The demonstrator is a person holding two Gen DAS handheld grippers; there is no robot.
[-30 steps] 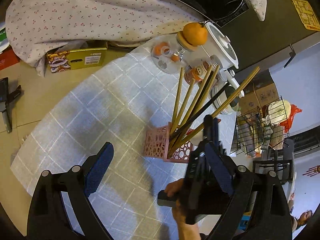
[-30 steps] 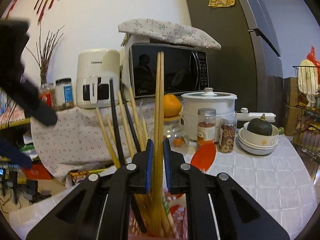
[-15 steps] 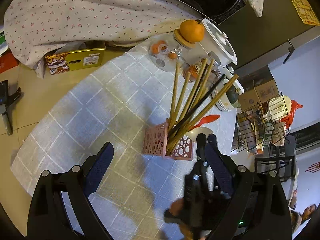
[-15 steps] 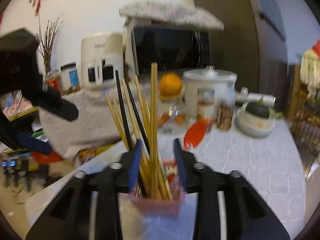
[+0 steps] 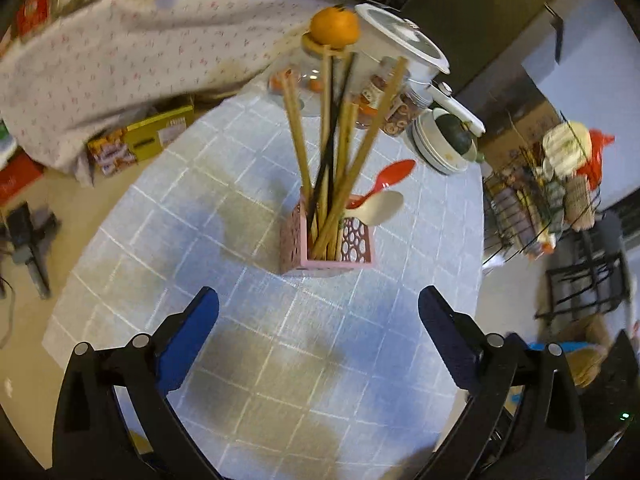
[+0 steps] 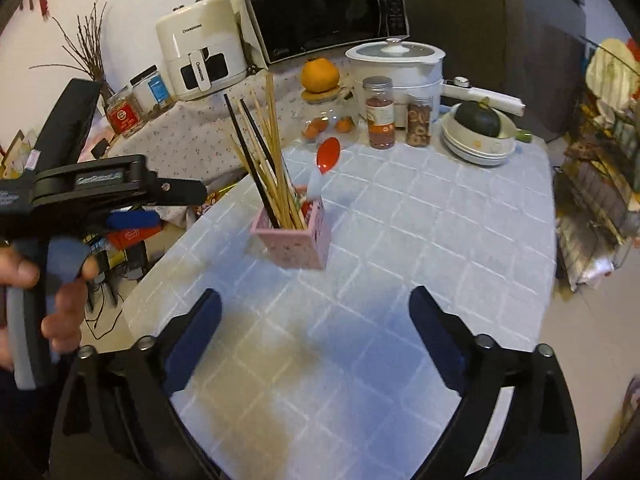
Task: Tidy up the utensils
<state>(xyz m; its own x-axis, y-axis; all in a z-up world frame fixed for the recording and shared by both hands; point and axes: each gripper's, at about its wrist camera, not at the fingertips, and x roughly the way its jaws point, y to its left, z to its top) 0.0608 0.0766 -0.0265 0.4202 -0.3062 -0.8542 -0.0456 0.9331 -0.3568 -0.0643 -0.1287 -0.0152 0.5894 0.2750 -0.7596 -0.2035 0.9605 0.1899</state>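
Left gripper point(image 5: 318, 312): fingers spread wide, empty, pink holder point(image 5: 326, 246) just ahead between fingertips. Right gripper point(image 6: 314, 312): I just let go chopsticks point(image 6: 266, 160), fingers opened, backed off; they now stand in holder. Surface point(image 6: 420, 240) bare; sorting looks done.

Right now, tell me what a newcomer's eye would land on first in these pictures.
The pink perforated holder stands mid-table, bristling with wooden and black chopsticks, with a red spoon and a pale spoon leaning out of it. Behind it an orange sits on a glass jar's lid, beside a white cooker. Both the left gripper and right gripper hang short of the holder, jaws wide and empty.
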